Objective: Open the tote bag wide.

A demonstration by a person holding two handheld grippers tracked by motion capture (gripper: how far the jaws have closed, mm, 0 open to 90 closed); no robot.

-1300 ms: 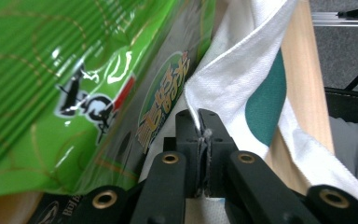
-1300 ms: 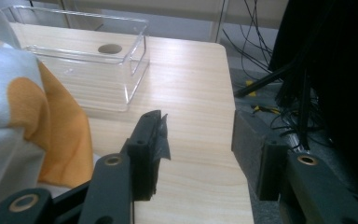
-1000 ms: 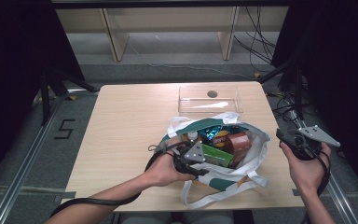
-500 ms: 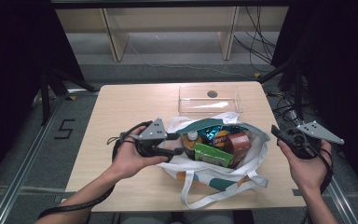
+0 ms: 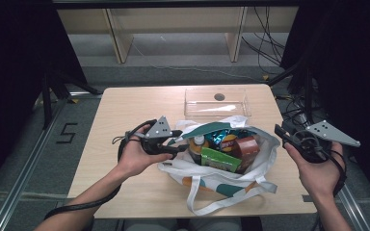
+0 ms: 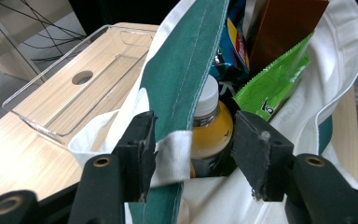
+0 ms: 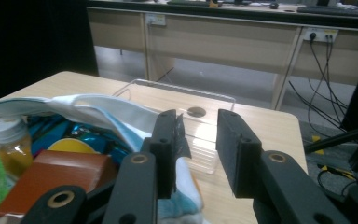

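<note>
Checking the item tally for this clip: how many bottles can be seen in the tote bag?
1: a white-capped orange juice bottle stands at the left side of the tote bag, beside the green packet. More may be hidden beneath the snacks.

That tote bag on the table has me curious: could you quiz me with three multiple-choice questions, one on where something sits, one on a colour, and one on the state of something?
1. Where is the clear plastic tray?
A. inside the bag
B. on the table beyond the tote bag
C. on the floor

2. What colour is the cap of the juice bottle?
A. white
B. red
C. black

3. How do the jaws of the left gripper stand?
A. clamped flat on the tray
B. apart, straddling the bag's edge and the bottle
C. shut on nothing

Answers:
1. B, the high view shows it empty past the bag.
2. A, the left gripper view shows a white cap over orange juice.
3. B, a gap shows between the pads; they have just been opening.
</note>
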